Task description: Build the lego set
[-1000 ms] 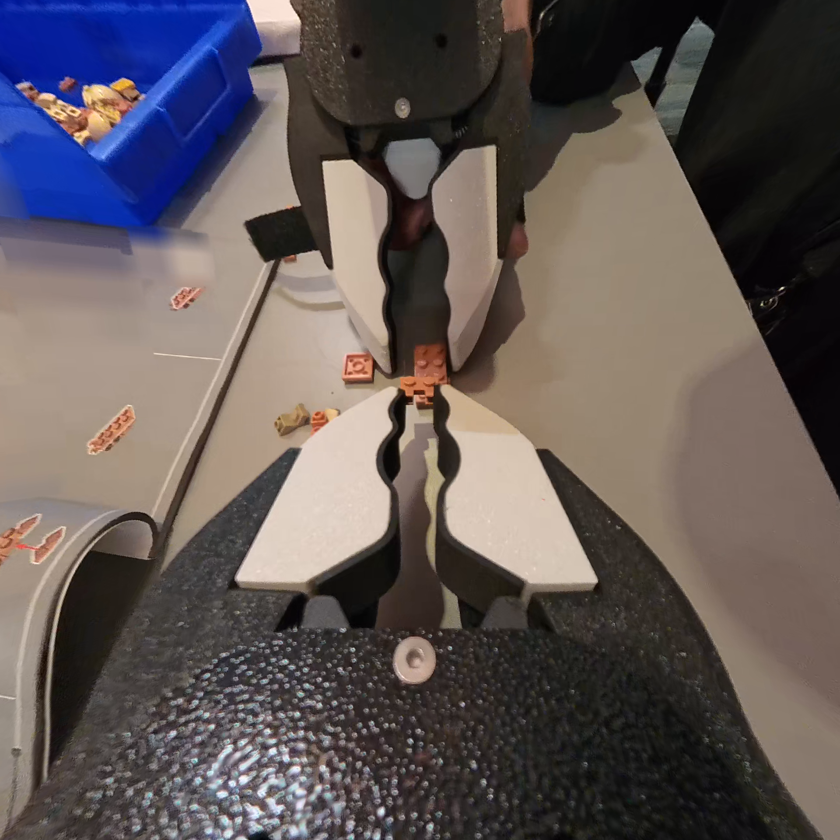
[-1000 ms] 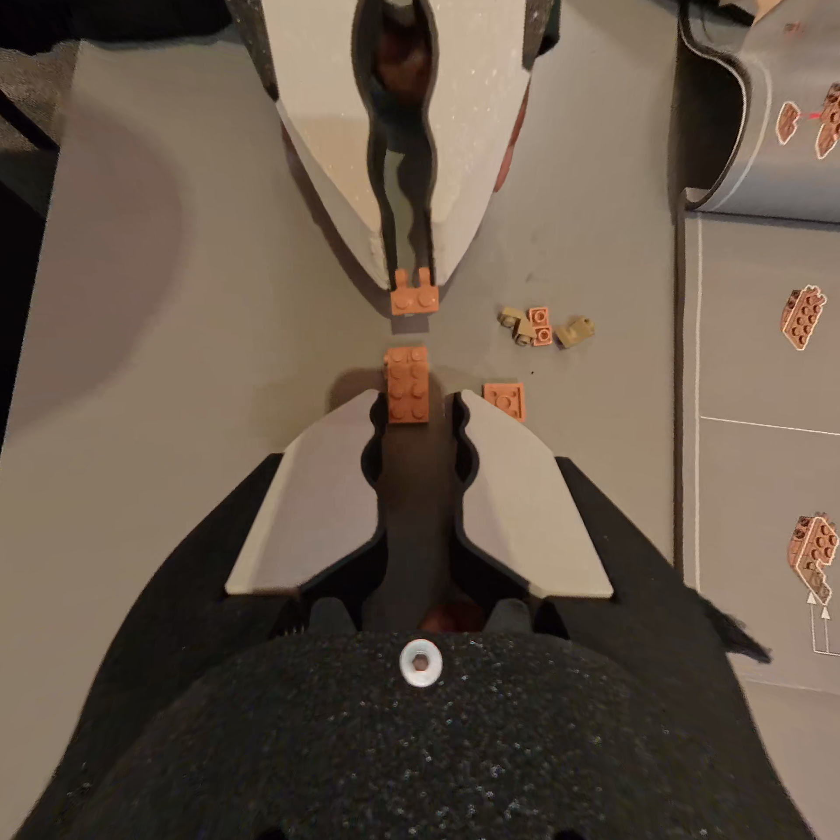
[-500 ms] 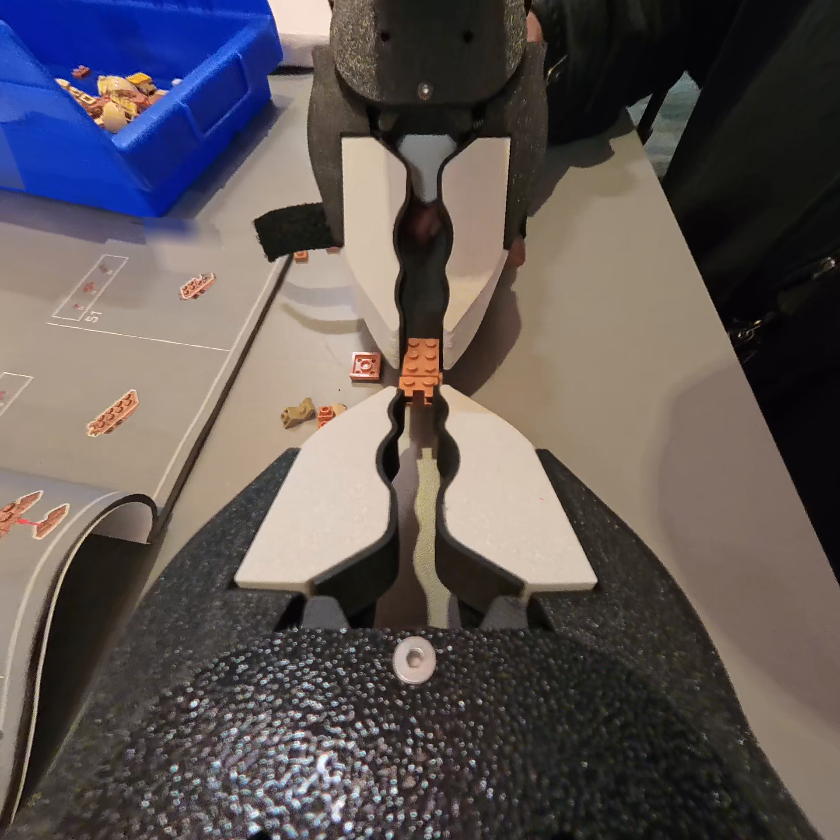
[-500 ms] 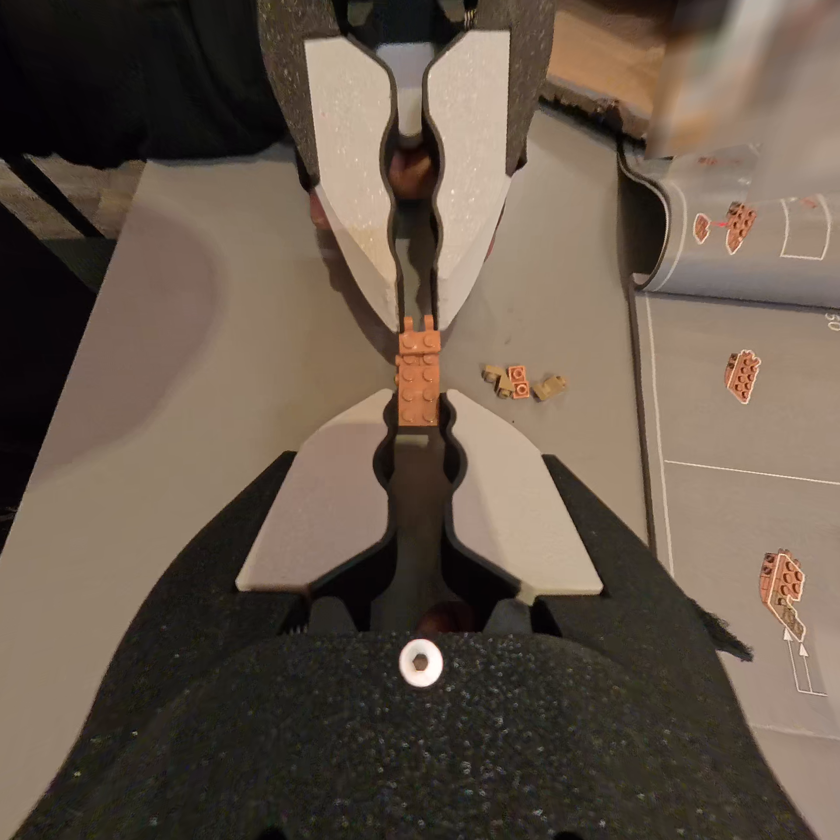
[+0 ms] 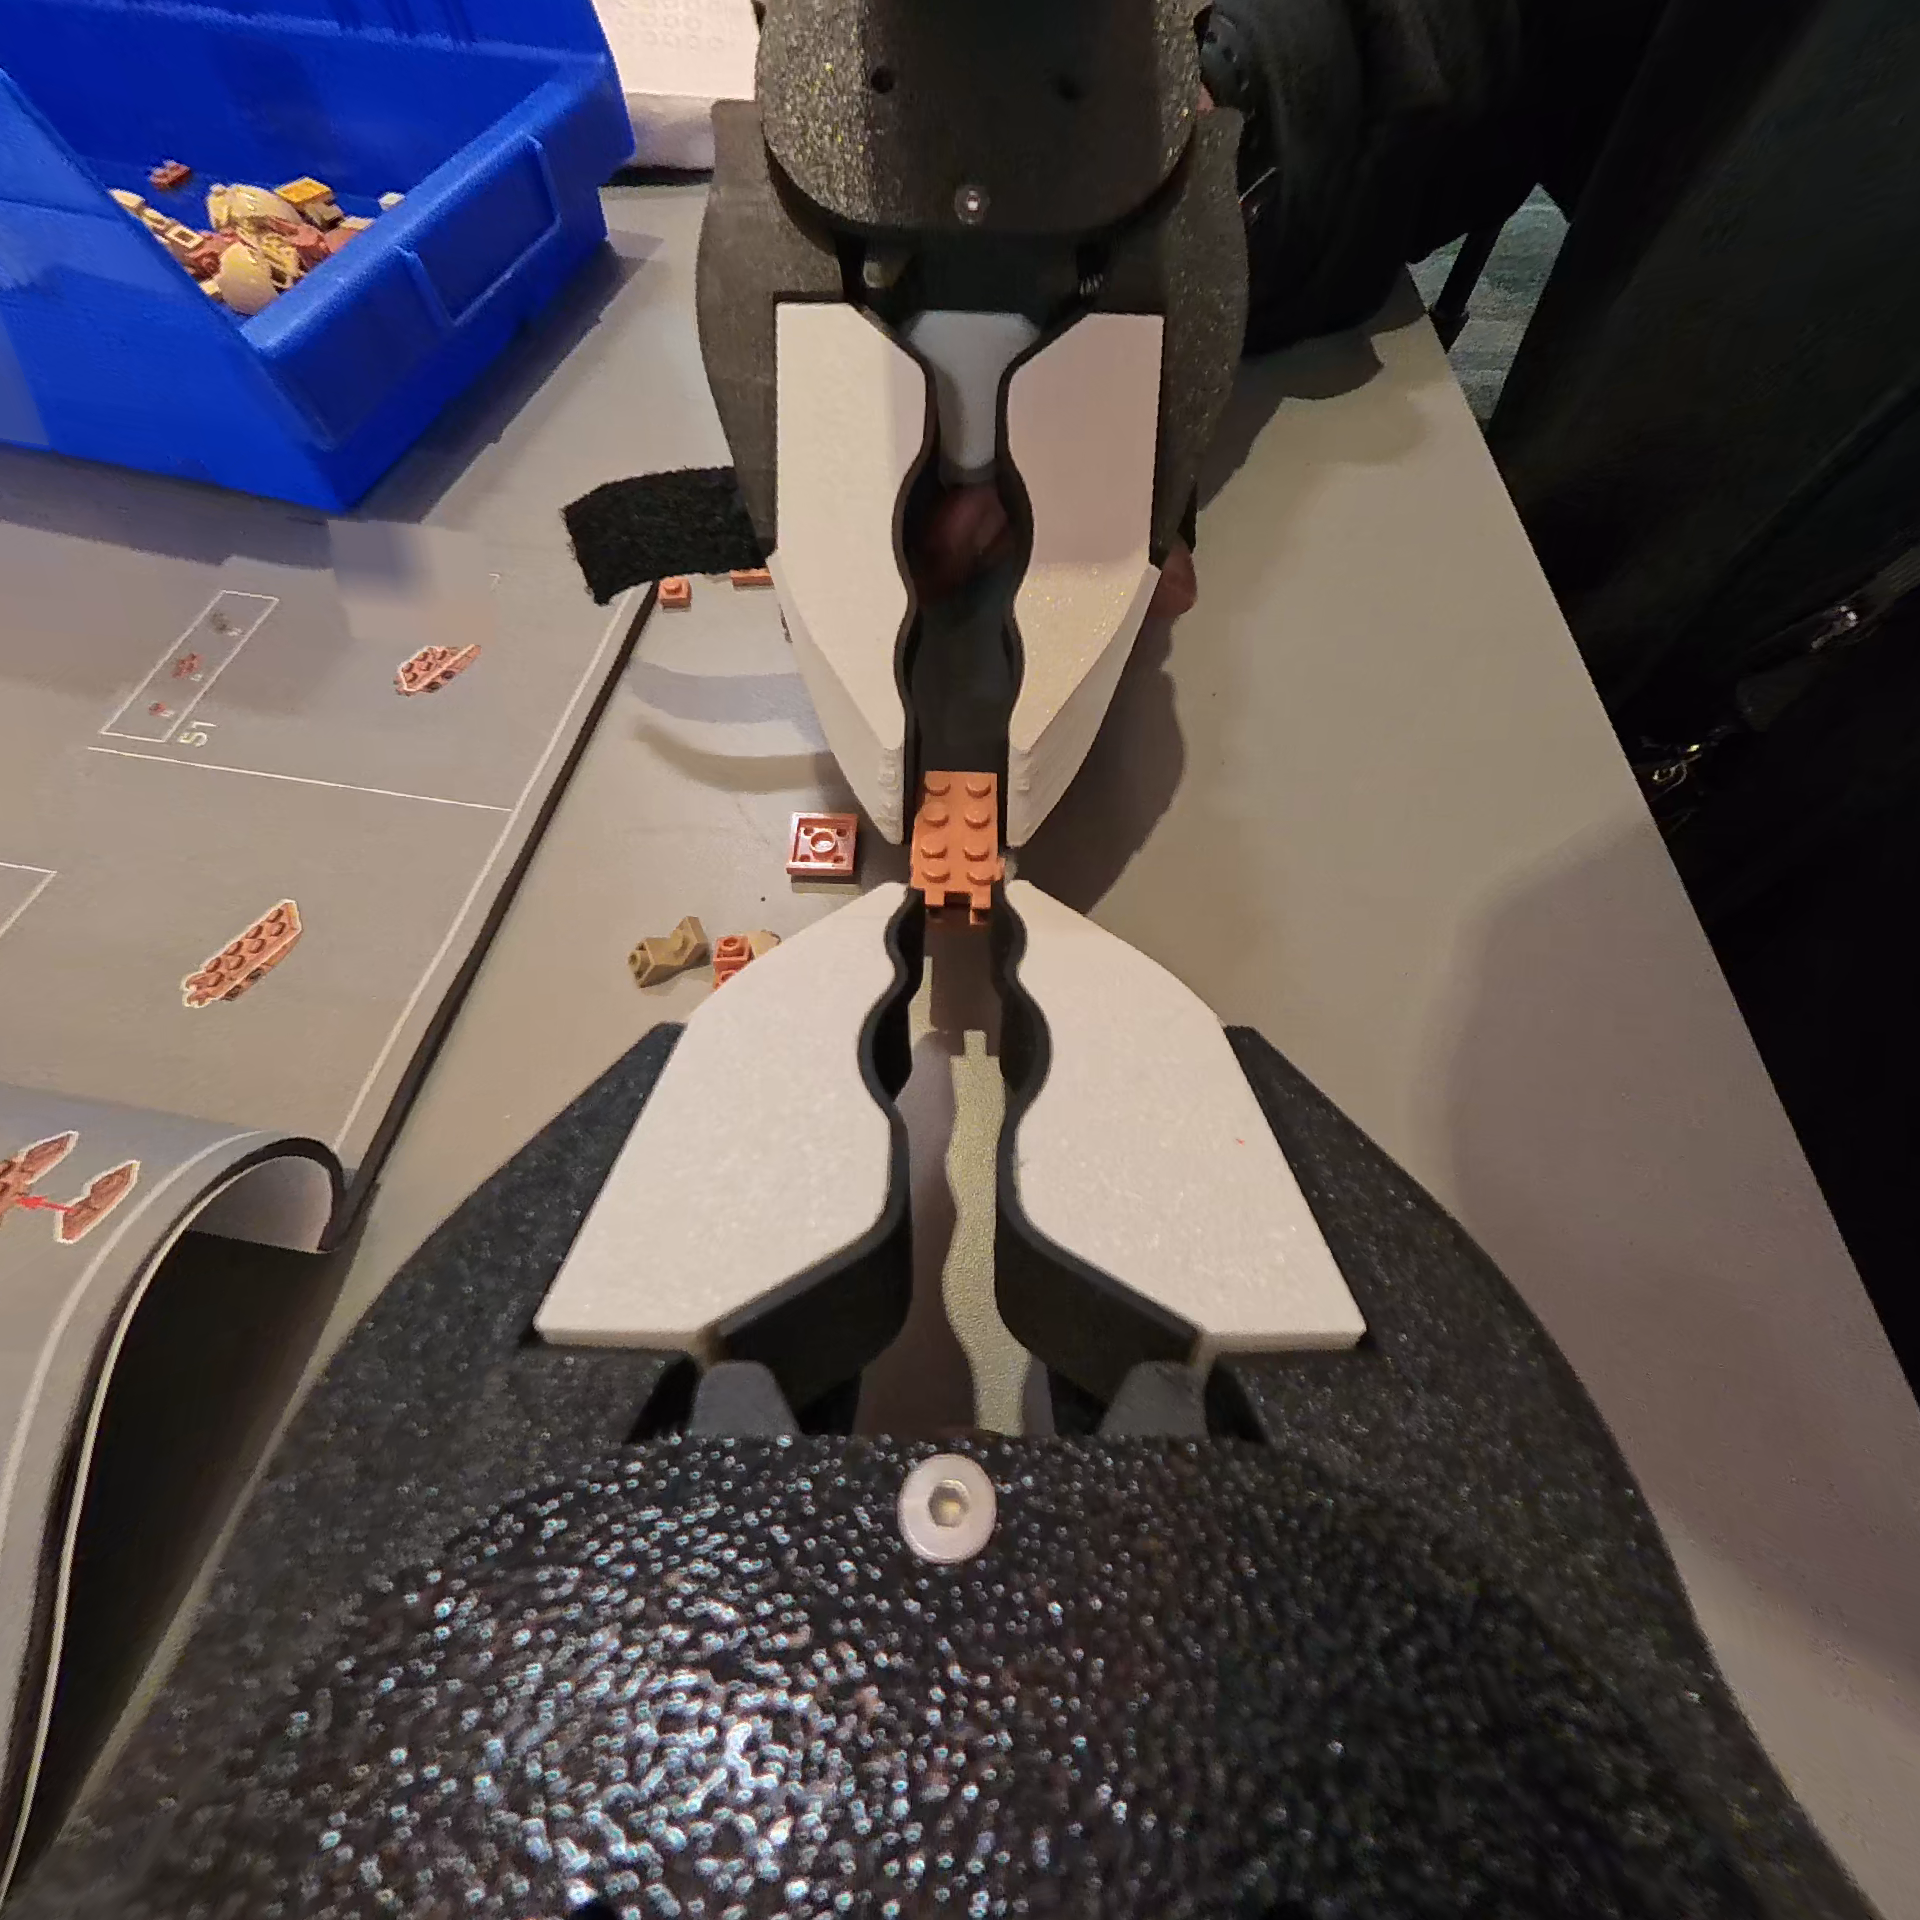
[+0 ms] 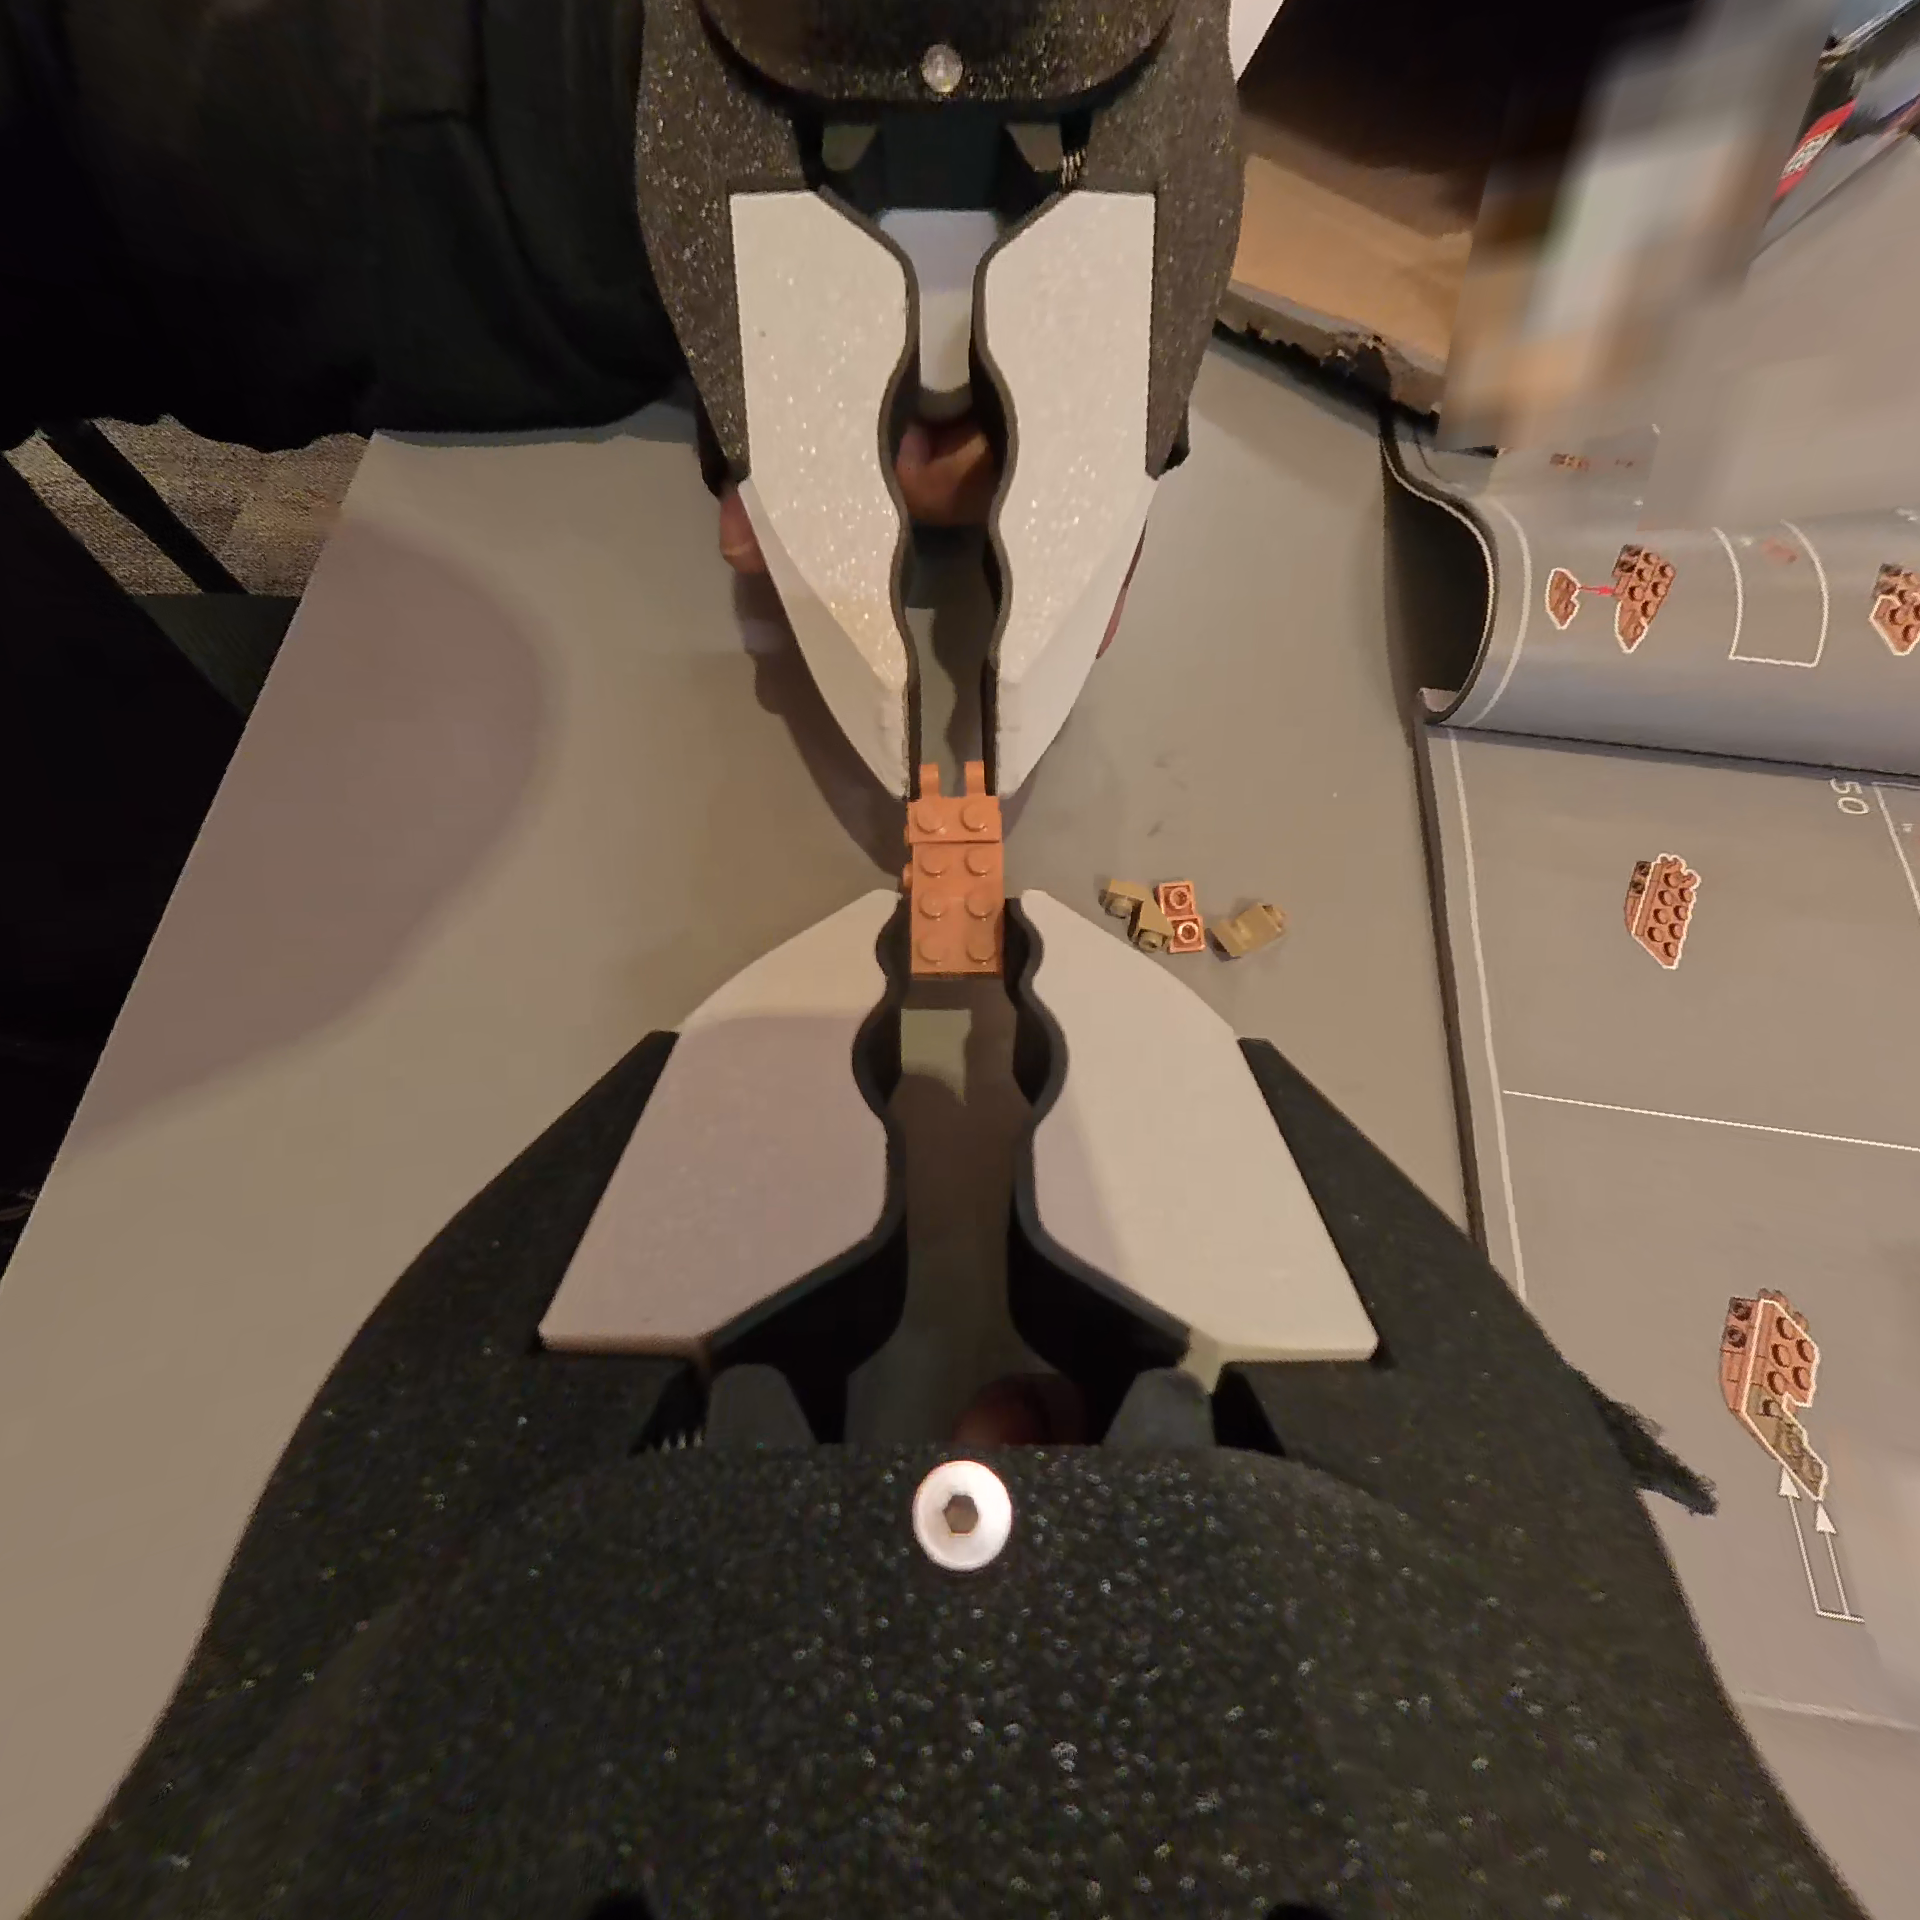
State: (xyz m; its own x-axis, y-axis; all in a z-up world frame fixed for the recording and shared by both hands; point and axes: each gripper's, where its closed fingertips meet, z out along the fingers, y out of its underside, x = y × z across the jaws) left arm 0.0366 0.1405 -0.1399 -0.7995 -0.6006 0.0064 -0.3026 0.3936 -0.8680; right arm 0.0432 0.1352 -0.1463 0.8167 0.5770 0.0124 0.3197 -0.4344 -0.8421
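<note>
At the centre of the grey table (image 6: 312, 935), two hand-held grippers tip to tip, raised above the surface. Left gripper (image 5: 954, 906) clenched on a small orange plate with two clip prongs (image 5: 961, 899); seen from the right wrist view at 12 o'clock, prongs (image 6: 954, 781) pointing back between its fingers. Right gripper (image 6: 956, 935) clenched on a longer orange studded plate (image 6: 956, 914), pads pressed against both long sides; seen from the left wrist view at 12 o'clock, plate (image 5: 958, 826) poking out of its tips. Both orange pieces end to end, touching, the clip plate overlapping the end of the longer plate.

On the table below, at 10 o'clock of the left fingertips, a reddish-brown square plate (image 5: 823, 844) lying upside down. Nearer, at 8 o'clock, a cluster of small tan and reddish pieces (image 5: 691, 951); same cluster at 3 o'clock of the right fingertips (image 6: 1184, 920). Far at 10 o'clock in the left view, a blue bin (image 5: 343, 343) with loose tan and brown pieces inside. Along the left side, a grey printed mat (image 5: 260, 831) with brick drawings, near corner curled up. At 1 o'clock, a person in dark clothing (image 5: 1714, 416).
</note>
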